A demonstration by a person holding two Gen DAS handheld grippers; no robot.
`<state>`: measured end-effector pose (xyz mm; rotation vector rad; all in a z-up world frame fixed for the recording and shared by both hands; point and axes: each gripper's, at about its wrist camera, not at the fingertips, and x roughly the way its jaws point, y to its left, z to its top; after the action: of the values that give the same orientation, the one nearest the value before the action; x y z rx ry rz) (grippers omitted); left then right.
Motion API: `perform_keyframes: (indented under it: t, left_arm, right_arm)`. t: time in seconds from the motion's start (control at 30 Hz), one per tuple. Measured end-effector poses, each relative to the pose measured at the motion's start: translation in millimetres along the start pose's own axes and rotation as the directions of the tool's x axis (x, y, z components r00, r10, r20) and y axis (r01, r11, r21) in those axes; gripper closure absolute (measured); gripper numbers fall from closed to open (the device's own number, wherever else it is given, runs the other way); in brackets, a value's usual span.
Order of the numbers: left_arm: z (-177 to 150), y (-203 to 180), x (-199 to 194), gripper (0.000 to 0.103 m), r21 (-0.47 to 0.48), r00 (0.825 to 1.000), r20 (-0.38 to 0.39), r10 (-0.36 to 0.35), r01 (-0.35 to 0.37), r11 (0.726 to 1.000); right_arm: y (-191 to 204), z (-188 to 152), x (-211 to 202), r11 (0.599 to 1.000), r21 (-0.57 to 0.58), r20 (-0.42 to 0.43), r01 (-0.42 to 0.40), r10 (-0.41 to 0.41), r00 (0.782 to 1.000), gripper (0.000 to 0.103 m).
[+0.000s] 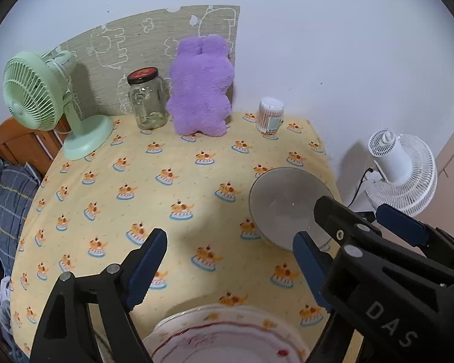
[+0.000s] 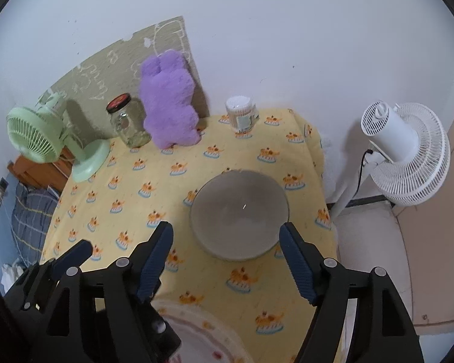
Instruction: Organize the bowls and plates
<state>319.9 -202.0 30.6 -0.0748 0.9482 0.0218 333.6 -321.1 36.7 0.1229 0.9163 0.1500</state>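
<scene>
Fingers of both grippers stand apart with nothing between them. Your left gripper (image 1: 230,263) hangs over the yellow cat-print cloth covering the surface (image 1: 142,181), just beyond the far rim of the white scalloped plate with red markings (image 1: 227,332), which lies at the near edge. Your right gripper (image 2: 227,260) points down at the near rim of the translucent grey round bowl (image 2: 239,214), which sits upright on the right half of the surface; neither finger touches it. In the left wrist view the right gripper's fingers (image 1: 399,224) appear near the bowl's right side. Along the far edge stand, left to right, a mint-green desk fan (image 1: 39,96), a clear glass jar with a black lid (image 1: 146,99), a purple plush toy (image 1: 201,87) and a cylindrical tub of cotton swabs (image 1: 271,115). A white pedestal fan (image 2: 408,151) stands on the floor at the right.
</scene>
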Motion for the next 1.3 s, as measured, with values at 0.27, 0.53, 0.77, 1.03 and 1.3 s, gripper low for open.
perform_keyframes:
  t: [0.27, 0.53, 0.77, 1.03, 1.3]
  left_arm:
    - [11, -23, 35, 0.015, -0.01, 0.999, 0.005, 0.041, -0.041, 0.999]
    - [17, -31, 74, 0.024, -0.044, 0.999, -0.03, 0.035, -0.036, 0.998]
    - [15, -36, 99, 0.04, -0.049, 0.997, -0.061, 0.053, -0.056, 0.997]
    - [10, -39, 116, 0.07, -0.04, 0.993, -0.101, 0.062, -0.066, 0.997]
    - [10, -44, 122, 0.075, 0.005, 0.991, -0.108, 0.085, -0.085, 0.996]
  right_arm:
    - [-25, 17, 39, 1.0, -0.011, -0.03, -0.006, 0.006, 1.0, 0.027]
    - [-44, 22, 70, 1.0, 0.006, -0.029, 0.029, -0.029, 0.999, 0.027]
    - [-59, 20, 94, 0.999, 0.009, -0.044, 0.053, -0.052, 0.998, 0.028]
    - [-69, 17, 118, 0.998, 0.044, -0.104, 0.034, -0.029, 0.994, 0.061]
    - [-67, 13, 130, 0.999, 0.054, -0.145, 0.002, 0.006, 0.989, 0.078]
